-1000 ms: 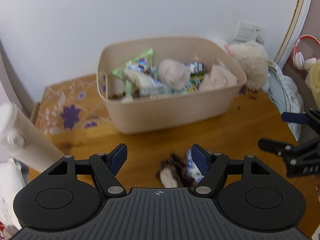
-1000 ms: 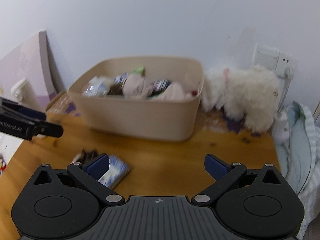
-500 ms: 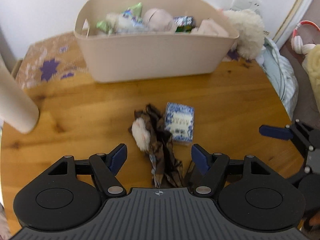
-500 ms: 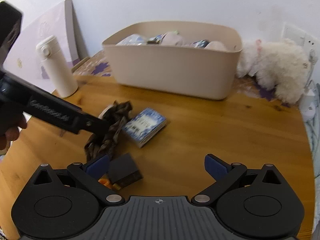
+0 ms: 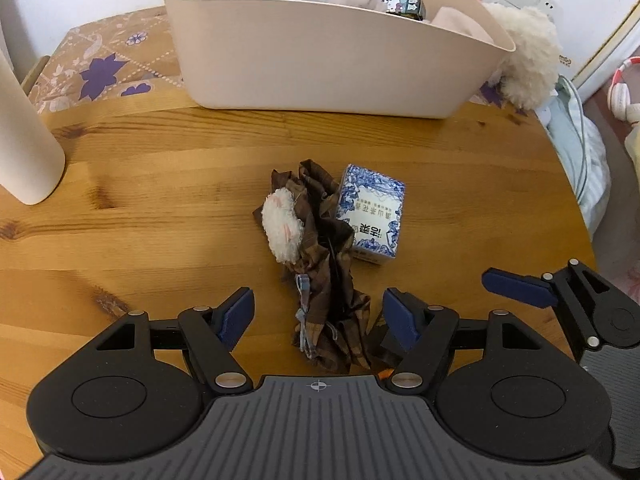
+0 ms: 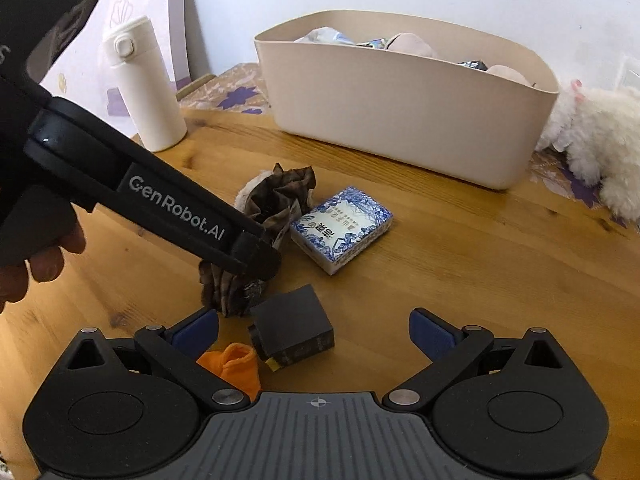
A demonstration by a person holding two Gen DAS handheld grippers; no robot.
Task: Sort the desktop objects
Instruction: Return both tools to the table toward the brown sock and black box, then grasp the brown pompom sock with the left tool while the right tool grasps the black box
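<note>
A brown crumpled cloth with a white fluffy puff lies mid-table, a blue-and-white box beside it on its right. My left gripper is open, its fingers either side of the cloth's near end. In the right wrist view the cloth, the box, a black box and an orange item lie on the table. My right gripper is open over the black box. The beige bin holds several items.
A white bottle stands at the left of the wooden table. A white plush toy lies right of the bin. A patterned mat is at the back left. The table edge curves at the right.
Both grippers have pulled back from the bin and dropped toward the table. The left gripper now straddles the brown cloth; the black box and orange item have come into the right view.
</note>
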